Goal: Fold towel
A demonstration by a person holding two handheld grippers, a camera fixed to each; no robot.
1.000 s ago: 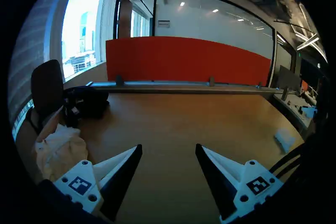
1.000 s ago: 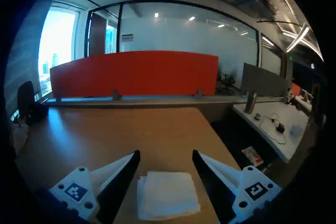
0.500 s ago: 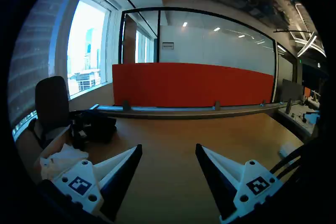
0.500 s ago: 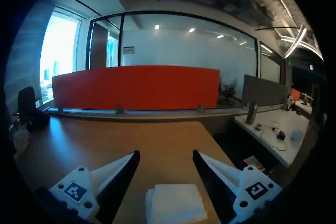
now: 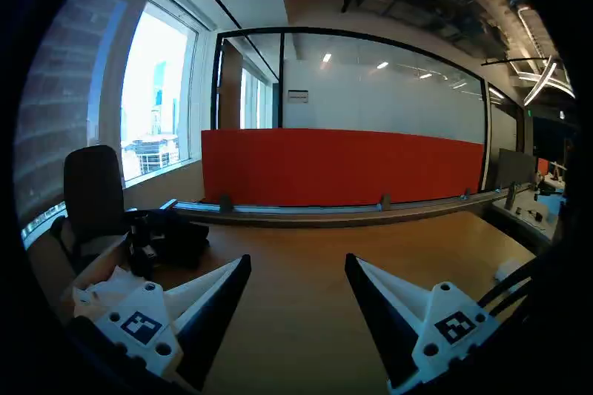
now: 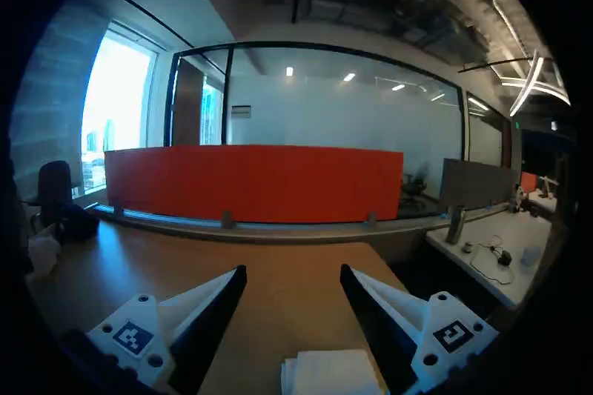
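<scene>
Both grippers tip upward and pull back. In the right gripper view the folded towel has slid from mid-frame down to the 6 o'clock edge. It lies flat on the desk, below and between the right gripper's released, empty jaws. In the left gripper view the left gripper likewise stands spread, holding nothing, and the red divider at 12 o'clock sits lower than before. The towel looks squared, so the fold seems finished.
</scene>
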